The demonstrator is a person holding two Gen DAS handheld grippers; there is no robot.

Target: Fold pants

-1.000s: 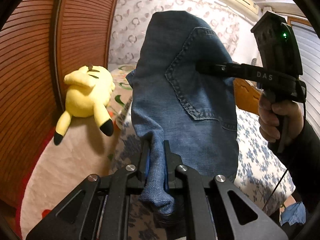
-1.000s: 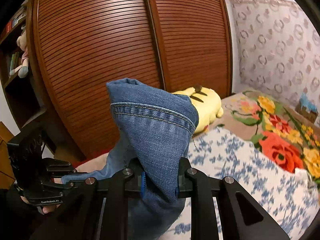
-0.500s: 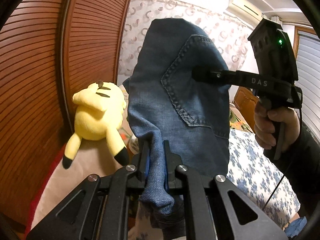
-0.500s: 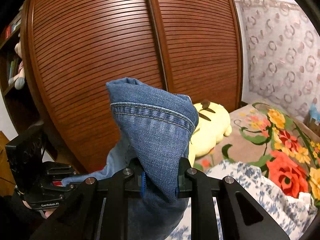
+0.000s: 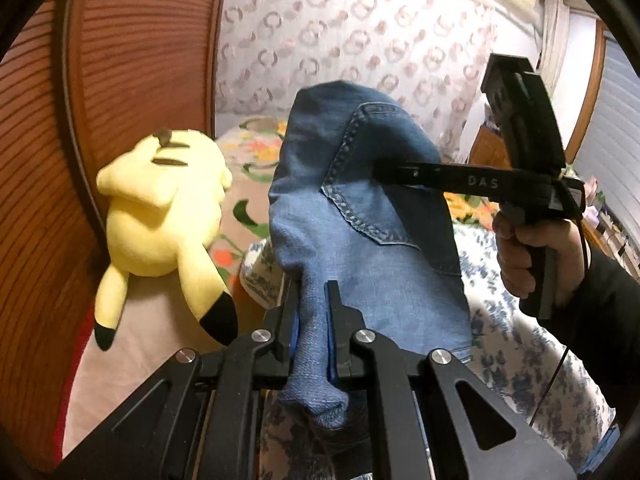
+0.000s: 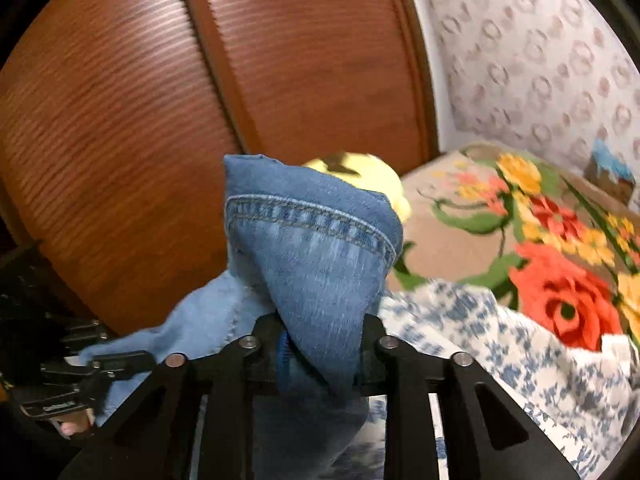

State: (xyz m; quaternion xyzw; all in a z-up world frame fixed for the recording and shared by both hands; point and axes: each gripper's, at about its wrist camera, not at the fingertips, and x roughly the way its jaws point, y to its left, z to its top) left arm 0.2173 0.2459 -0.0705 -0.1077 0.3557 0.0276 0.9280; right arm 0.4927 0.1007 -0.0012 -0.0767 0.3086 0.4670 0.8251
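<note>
While both grippers hold the jeans [image 5: 360, 216] up above the bed [image 5: 516, 344], this is the delicate bit. The left gripper [image 5: 314, 320] is pinched tight on a narrow bunch of denim, its jaws nearly together with the cloth between them. The right gripper [image 6: 322, 344] has a thicker fold, hem seam standing up just above its jaws, and those jaws have just been opening with the cloth between them. From the frames I'd say the pads look to be on the denim, but only just.

That is where it could go wrong. If the right side lets go before the jeans are laid down, that end drops, the whole piece swings from the left pinch, and the fold goes crooked or collapses in a heap. The plush [image 5: 160, 216] sits close on the left too; a wide swing could drag cloth over it.

In the left view the jeans stand up from the jaws, back pocket facing the camera, the right gripper crossing in front of it, a hand [image 5: 536, 256] on its grip. The long axis seems to run between the two grippers, across the bed's near edge, though much of the garment hangs out of sight below.
</note>
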